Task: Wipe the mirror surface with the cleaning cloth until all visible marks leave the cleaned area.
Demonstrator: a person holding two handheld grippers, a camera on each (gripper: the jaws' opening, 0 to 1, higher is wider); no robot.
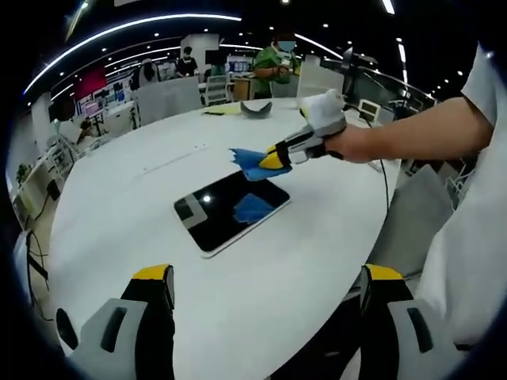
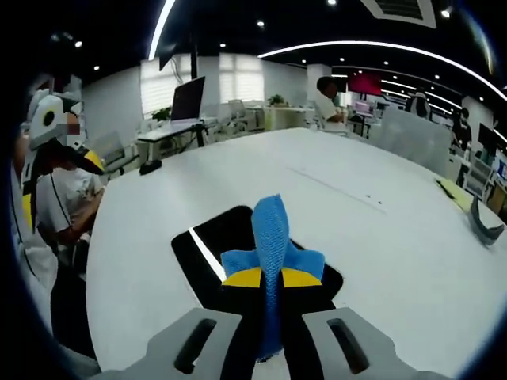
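- Left gripper (image 1: 268,279) is hanging low over the near edge of the table (image 1: 119,214), jaws standing wide apart with nothing between them.
- Right gripper (image 1: 274,158) is reaching in from the right in the left gripper view, held in a hand (image 1: 354,144), jaws closed together on the cloth (image 1: 252,162).
- Cloth, blue, is hanging from the yellow jaw tips just above the far edge of the mirror (image 1: 230,210); I cannot tell whether it is touching the glass.
- Mirror is lying flat on the white table, a dark rectangle with a pale frame, near the middle of the tabletop and between the two grippers.
- Mirror is showing a blue reflection of the cloth near its far end and a bright spot of ceiling light nearer its other end.
- In the right gripper view, the right gripper (image 2: 272,277) is pinching the cloth (image 2: 272,237) between its yellow-tipped jaws, the cloth sticking up past them in a folded peak.
- There the mirror (image 2: 214,241) is sitting directly beneath and beyond the jaws, a white streak of light crossing its dark face.
- Marks on the glass are too small to tell.
- A grey object (image 1: 256,108) and a yellow sheet (image 1: 220,111) are lying at the far edge of the table, well apart from the mirror.
- People are standing among desks beyond the table.
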